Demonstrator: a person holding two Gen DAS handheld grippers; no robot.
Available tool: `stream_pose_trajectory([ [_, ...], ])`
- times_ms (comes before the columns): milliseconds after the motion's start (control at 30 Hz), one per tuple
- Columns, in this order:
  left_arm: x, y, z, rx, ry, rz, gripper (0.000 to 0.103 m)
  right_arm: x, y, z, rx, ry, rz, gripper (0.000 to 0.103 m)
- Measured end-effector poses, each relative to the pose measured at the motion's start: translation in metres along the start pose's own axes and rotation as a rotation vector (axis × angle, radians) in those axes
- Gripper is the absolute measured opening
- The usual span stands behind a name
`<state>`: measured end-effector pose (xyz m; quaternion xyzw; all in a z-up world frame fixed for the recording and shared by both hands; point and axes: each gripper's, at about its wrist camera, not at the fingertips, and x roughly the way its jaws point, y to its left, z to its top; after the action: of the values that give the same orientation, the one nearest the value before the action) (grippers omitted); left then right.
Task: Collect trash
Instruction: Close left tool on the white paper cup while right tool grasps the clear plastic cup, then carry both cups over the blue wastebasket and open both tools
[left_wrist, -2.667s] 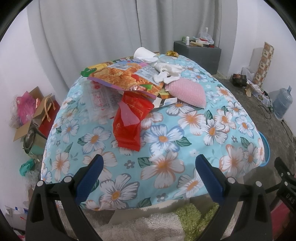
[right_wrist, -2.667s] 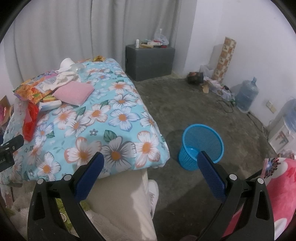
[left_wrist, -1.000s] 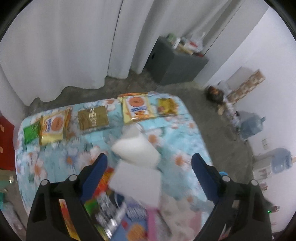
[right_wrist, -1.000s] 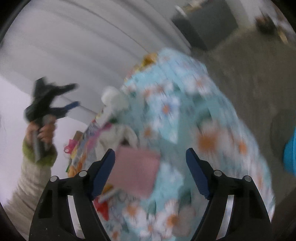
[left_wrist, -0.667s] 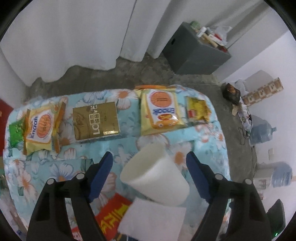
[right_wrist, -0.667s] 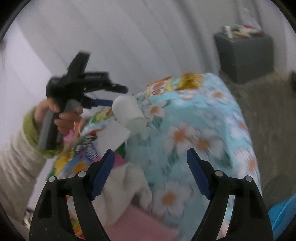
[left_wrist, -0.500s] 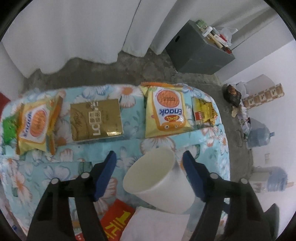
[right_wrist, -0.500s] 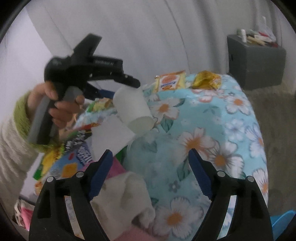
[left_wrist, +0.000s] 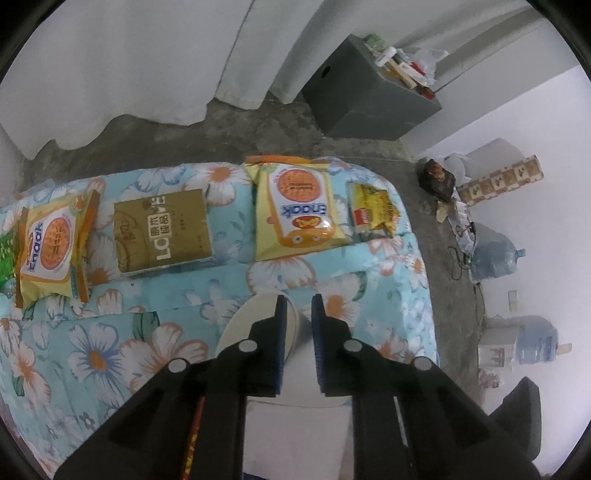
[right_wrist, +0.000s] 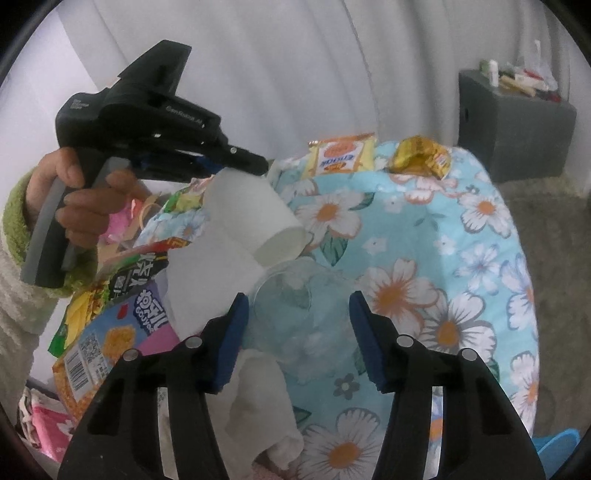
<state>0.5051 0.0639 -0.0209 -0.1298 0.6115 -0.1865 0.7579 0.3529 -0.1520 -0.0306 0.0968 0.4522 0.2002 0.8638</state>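
A white paper cup (left_wrist: 243, 325) lies tilted on the floral-clothed table (left_wrist: 110, 350). My left gripper (left_wrist: 297, 302) is closing on its rim, with one finger inside the cup and one outside, and the wall pinched between the pads. From the right wrist view, the left gripper (right_wrist: 236, 166) holds the cup (right_wrist: 251, 218) by its upper end, in a person's hand. My right gripper (right_wrist: 298, 295) straddles a clear plastic cup (right_wrist: 295, 321) lying on the cloth. Its jaws are closing, and the pads stand close beside the cup's sides.
Snack packets (left_wrist: 299, 210), a gold box (left_wrist: 162, 232) and a yellow wrapper (left_wrist: 373, 210) line the far table edge. A white paper (right_wrist: 218, 273), a white cloth (right_wrist: 258, 391) and wrappers (right_wrist: 110, 332) lie to the left. A blue basket (right_wrist: 557, 450) stands on the floor.
My left gripper came down over the white cup and its jaws narrowed onto the rim. My right gripper swung in over the table, and its jaws drew in around the clear cup.
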Motion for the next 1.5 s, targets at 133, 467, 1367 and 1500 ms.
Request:
stream_pose_trajectory([
  [133, -0.013, -0.012, -0.003, 0.031, -0.046, -0.013, 0.008, -0.014, -0.003, 0.001, 0.022, -0.036, 0.008, 0.052],
  [467, -0.063, -0.043, -0.014, 0.129, -0.252, 0.038, 0.006, -0.059, -0.020, 0.010, 0.089, -0.148, -0.011, 0.052],
  [1367, -0.024, -0.298, -0.185, 0.503, -0.146, -0.144, 0.006, -0.270, -0.142, -0.174, 0.558, -0.357, -0.241, 0.052],
  [1500, 0.035, -0.360, -0.217, 0.547, -0.049, -0.183, 0.006, -0.286, -0.177, -0.225, 0.691, -0.350, -0.327, 0.052],
])
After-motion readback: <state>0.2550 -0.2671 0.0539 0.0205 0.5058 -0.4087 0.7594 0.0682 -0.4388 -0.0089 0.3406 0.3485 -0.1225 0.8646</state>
